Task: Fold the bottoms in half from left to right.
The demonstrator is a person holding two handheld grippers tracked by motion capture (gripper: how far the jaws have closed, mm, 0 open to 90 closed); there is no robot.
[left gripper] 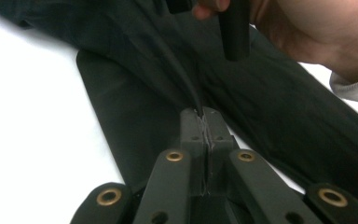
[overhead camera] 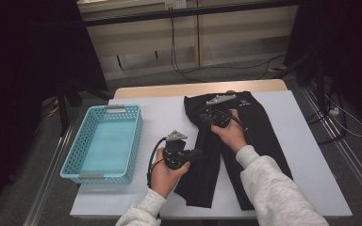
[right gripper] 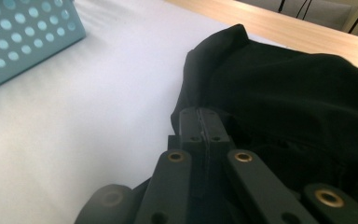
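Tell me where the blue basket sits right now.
In the high view the blue basket sits on the white table at its left edge, left of the black trousers and the left gripper; it looks empty.

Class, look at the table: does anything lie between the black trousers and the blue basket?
Nothing visible does. Bare white tabletop separates the trousers from the basket. The left gripper sits at the trousers' near-left edge, not in that gap.

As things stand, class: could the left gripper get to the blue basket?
Probably yes. The left gripper, fingers shut, hangs over bare white table beside the blue basket, and nothing lies between them.
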